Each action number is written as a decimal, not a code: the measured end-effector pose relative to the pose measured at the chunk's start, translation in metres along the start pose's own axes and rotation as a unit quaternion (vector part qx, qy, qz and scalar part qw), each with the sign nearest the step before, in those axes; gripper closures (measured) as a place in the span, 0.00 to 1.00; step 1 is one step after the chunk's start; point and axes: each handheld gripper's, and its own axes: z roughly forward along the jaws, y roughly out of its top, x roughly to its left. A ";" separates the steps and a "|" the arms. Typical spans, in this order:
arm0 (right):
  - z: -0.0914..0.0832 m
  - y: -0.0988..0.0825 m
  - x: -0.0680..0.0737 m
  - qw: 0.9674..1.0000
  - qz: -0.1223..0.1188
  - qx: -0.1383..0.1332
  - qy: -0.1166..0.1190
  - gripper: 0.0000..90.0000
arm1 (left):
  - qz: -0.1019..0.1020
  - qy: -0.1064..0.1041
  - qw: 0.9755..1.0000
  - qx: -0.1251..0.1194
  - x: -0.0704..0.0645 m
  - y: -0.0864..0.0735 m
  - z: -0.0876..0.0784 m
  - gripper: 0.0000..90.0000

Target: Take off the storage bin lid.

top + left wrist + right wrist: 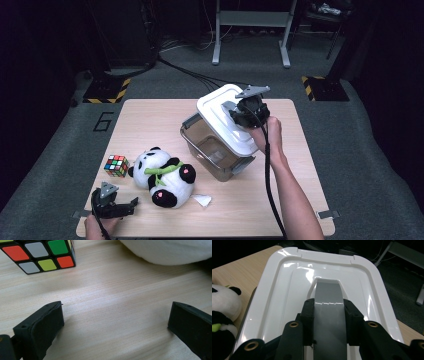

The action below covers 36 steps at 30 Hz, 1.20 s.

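Room: a dark studio with grey carpet; a pale wooden table (150, 112) stands in the middle, hazard-striped stand feet and a metal frame behind its far edge.
Table edges: the far-left corner lies bare, and a wide strip of bare wood runs along the near edge between the two forearms.
Left gripper (116, 207): it sits low at the near-left corner of the table, jaws spread wide with nothing between them; in the left gripper view bare wood lies between the two black jaws.
Cube (116, 165): a colour-tiled puzzle cube stands near the left edge, just ahead of the left gripper and just beside the panda's head, apart from it.
Panda (164, 177): a plush toy with a green scarf lies on its side left of centre, with a small white scrap (202, 200) close by its right side.
Bin (212, 150): a clear storage box with a grey clasp stands right of centre, well in from the right edge.
Lid (225, 120): white, tilted, its left side raised off the bin's rim.
Right gripper (240, 114): jaws closed on the lid's grey handle (329, 315), one pad pressed to each side of it.
Right margin: open wood runs between the bin and the table's right edge, crossed by the person's forearm.
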 end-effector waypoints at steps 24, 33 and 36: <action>-0.016 -0.027 -0.059 0.995 0.067 0.005 -0.079 0.73 | 0.002 0.001 1.000 0.002 0.000 0.000 0.000 0.00; -0.009 -0.051 -0.085 0.987 0.107 0.027 -0.114 0.73 | 0.002 0.001 1.000 0.001 0.000 0.000 0.000 0.00; -0.007 -0.060 -0.093 0.985 0.119 0.033 -0.124 0.73 | 0.002 0.001 1.000 -0.001 0.000 0.000 0.000 0.00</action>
